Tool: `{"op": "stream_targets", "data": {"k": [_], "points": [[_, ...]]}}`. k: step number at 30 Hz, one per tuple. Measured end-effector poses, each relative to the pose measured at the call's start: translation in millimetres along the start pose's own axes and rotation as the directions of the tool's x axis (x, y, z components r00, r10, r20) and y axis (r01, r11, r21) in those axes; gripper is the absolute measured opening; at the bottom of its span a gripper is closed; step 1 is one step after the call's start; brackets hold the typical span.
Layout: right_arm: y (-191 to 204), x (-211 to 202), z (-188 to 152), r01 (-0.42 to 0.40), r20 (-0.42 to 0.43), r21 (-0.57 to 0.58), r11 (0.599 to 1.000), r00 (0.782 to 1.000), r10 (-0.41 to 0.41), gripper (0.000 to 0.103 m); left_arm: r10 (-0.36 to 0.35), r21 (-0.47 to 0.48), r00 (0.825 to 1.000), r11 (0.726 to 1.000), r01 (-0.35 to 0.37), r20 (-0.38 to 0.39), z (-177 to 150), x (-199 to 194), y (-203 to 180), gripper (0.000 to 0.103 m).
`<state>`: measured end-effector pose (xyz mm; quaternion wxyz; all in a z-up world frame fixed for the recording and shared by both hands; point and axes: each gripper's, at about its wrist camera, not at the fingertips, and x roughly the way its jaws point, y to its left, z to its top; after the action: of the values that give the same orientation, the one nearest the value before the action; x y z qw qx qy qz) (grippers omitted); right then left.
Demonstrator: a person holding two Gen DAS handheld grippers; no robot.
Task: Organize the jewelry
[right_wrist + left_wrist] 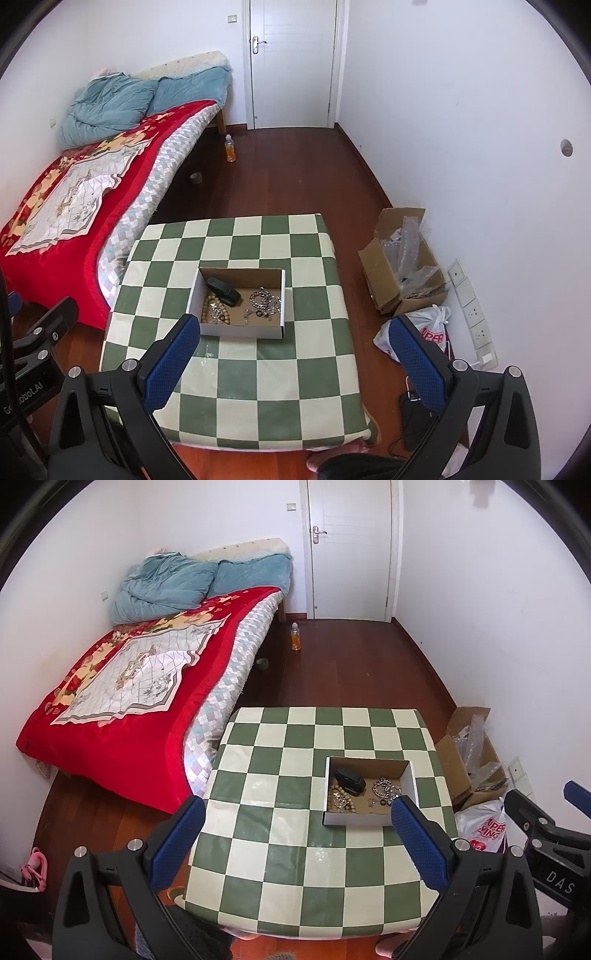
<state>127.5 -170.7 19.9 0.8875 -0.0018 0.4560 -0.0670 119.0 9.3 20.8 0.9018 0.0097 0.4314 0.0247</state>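
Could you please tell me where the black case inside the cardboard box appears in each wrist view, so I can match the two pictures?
Left wrist: the black case lies right of centre, in the box's far-left corner, above the right blue finger.
Right wrist: the black case lies left of centre, in the same corner, above the left blue finger.
Shared landmark: the wooden bead bracelet just in front of it.

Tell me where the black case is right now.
The black case lies inside the cardboard box on the checkered table, in the box's far left part, just behind the wooden beads and left of the silver chain.
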Motion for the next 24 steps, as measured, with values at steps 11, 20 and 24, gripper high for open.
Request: {"op": "stream_targets", "data": {"k": [11,20,24], "points": [[-0.9,-3.6,-4.5,0.025,0.037,0.009,1.000,0.999,-0.026,0.103,-0.005,0.009,1.000,1.000,0.005,0.012,-2.5,-3.8,0.6,0.103],[0.0,-5.3,-8.1,0.025,0.038,0.008,1.000,0.999,-0.025,0.103,-0.005,0.009,1.000,1.000,0.004,0.010,-3.2,-4.0,1.5,0.103],[0.6,-6.3,-9.2,0.020,0.039,0.009,1.000,0.999,-0.021,0.103,-0.001,0.009,1.000,1.000,0.000,0.016,-2.9,-5.7,3.8,0.103]]}}
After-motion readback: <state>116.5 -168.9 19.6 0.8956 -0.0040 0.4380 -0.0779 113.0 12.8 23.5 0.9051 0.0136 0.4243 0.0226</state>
